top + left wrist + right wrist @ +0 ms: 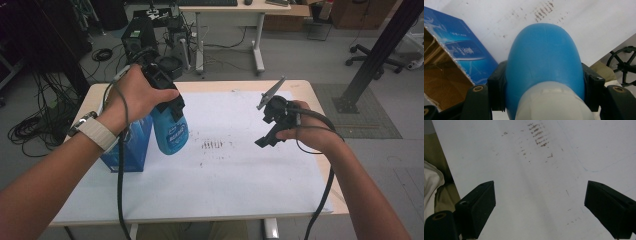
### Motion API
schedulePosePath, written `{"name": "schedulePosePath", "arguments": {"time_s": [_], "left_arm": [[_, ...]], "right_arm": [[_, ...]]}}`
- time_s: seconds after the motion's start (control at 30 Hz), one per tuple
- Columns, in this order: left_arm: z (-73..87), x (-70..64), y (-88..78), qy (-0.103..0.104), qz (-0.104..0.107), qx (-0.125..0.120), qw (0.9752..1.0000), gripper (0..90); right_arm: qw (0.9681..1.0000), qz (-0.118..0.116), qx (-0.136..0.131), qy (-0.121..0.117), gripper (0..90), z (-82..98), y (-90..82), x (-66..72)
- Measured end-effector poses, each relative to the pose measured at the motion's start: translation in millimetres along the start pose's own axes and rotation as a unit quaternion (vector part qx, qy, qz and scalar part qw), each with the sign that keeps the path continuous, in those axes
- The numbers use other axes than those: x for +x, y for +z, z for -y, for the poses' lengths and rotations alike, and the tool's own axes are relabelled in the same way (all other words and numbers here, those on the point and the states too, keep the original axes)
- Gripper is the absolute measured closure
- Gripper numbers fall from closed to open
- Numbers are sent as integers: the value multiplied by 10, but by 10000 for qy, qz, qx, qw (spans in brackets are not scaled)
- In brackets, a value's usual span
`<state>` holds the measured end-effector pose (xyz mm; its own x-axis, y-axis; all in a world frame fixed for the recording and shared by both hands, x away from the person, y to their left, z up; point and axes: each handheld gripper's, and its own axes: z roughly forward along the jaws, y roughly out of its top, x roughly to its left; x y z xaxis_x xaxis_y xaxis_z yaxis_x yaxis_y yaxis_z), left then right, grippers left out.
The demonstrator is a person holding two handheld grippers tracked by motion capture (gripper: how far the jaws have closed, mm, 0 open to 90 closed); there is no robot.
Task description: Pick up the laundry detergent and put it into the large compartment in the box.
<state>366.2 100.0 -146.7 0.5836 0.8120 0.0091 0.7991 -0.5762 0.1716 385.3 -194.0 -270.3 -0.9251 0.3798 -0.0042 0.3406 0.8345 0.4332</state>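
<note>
Rectangular table (pixel 320 107) with pale wood edge, most of its top covered by a large white paper sheet (pixel 235 170); a patch of short brown smudge marks (pixel 213 145) sits near the sheet's middle, seen also in the right gripper view (pixel 537 136). At the sheet's left side stands an open blue cardboard box (pixel 131 150), brown inside, its flap showing in the left gripper view (pixel 461 52). Just beside the box on its right, lifted clear of the paper, hangs a rounded blue plastic bottle with a whitish neck (pixel 170 131); it tilts slightly and appears close to or touching the box's side, contact unclear. Left gripper (pixel 170 107), black, held from above in the person's left hand (pixel 137 95), is clamped on the bottle: in its own view the pads press both flanks of the blue body (pixel 544 62). Right gripper (pixel 265 140), black with a grey three-cornered plate on top, held in the right hand (pixel 305 132) above the sheet's right half, well apart from the bottle; its jaws stand wide with bare paper between them.
</note>
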Motion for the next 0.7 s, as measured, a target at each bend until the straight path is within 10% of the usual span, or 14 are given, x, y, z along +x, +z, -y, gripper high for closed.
{"name": "schedulePosePath", "arguments": {"time_s": [0.7], "left_arm": [[50, 241, -293, -500, -36, 0, 9987, 374]], "right_arm": [[10000, 11, -1, 14, 102, 1, -13, -9]]}}
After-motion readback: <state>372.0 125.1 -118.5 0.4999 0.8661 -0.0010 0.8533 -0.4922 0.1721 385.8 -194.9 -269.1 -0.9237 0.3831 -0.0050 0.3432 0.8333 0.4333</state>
